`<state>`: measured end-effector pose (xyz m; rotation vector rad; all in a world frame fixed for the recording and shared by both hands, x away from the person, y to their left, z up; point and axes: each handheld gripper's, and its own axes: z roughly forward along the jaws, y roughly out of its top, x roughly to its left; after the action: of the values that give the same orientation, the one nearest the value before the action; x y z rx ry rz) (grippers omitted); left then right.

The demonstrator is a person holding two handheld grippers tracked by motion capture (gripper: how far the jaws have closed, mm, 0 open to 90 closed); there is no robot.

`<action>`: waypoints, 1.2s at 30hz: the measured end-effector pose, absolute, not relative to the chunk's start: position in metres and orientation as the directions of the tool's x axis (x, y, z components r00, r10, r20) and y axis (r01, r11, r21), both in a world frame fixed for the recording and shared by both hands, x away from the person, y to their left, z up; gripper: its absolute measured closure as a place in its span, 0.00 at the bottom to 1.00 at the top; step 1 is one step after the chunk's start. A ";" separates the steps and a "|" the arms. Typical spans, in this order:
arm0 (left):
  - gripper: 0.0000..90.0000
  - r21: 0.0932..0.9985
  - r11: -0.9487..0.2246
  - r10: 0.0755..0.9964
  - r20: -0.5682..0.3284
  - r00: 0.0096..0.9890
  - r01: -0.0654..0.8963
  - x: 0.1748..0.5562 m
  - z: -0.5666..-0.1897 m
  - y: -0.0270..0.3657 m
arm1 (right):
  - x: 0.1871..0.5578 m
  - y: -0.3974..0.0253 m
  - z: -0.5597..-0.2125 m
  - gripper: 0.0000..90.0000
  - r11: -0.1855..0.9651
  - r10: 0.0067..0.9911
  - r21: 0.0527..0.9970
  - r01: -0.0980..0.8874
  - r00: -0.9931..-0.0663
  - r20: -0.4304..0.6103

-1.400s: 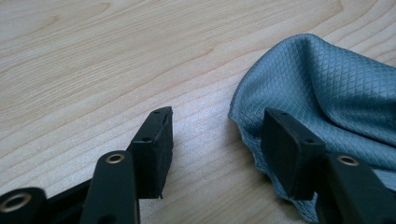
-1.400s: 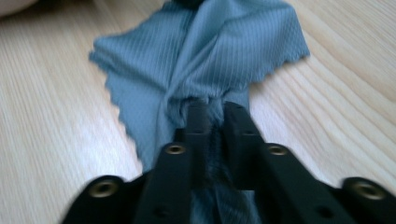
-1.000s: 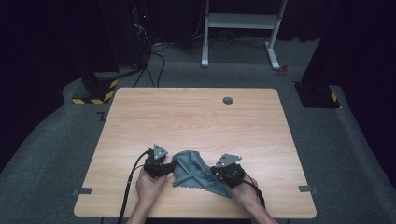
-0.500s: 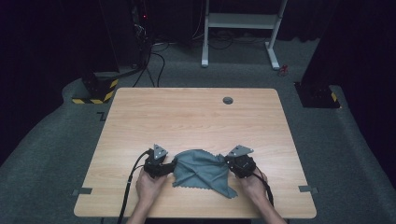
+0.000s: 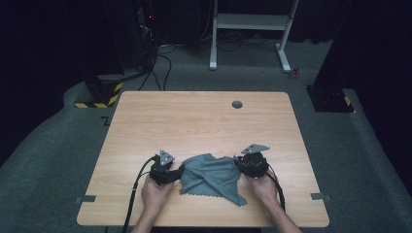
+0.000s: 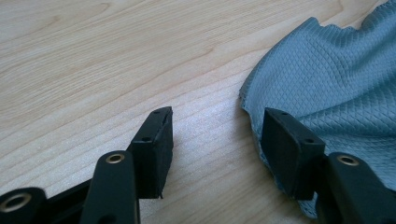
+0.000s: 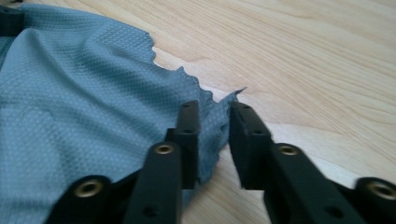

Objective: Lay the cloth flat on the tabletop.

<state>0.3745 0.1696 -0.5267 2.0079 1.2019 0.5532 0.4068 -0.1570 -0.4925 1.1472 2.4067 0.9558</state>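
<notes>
A grey-blue textured cloth [image 5: 211, 175] lies partly spread near the front edge of the wooden table [image 5: 194, 121], between the two hand-held grippers. My left gripper [image 5: 178, 171] is at the cloth's left edge. In the left gripper view it [image 6: 219, 116] stands wide open on bare wood, its right jaw resting at the edge of the cloth [image 6: 327, 74]. My right gripper [image 5: 239, 165] is at the cloth's right corner. In the right gripper view it [image 7: 215, 112] is narrowly open. A corner of the cloth [image 7: 84, 93] stands between the jaws, with a gap showing beside it.
A small round grommet [image 5: 237, 104] sits in the table's far edge. Bare wood stretches beyond the cloth and to both sides. On the floor behind stand a white desk frame [image 5: 252, 24] and a black-yellow striped base [image 5: 97, 99]. Cables trail from both grippers.
My right gripper moved to the right and slightly away from the person, drawing the cloth's right corner out so the cloth lies wider. The left gripper stayed in place.
</notes>
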 end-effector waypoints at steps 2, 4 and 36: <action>0.49 0.761 -0.306 0.881 -0.002 0.473 0.572 0.374 -0.527 0.170 | 0.411 -0.153 -0.495 0.75 0.460 0.778 0.669 0.583 -0.628 0.013; 0.49 0.761 -0.306 0.881 -0.002 0.473 0.572 0.374 -0.527 0.170 | 0.418 -0.150 -0.500 0.77 0.467 0.782 0.652 0.598 -0.623 0.011; 0.59 0.708 -0.386 0.814 -0.041 0.579 0.592 0.413 -0.499 0.144 | 0.415 -0.175 -0.507 0.85 0.432 0.808 0.686 0.585 -0.589 -0.007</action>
<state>0.4132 0.1440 -0.4986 2.1171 1.1148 0.4120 0.4146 -0.1747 -0.5071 1.1940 2.3545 0.9303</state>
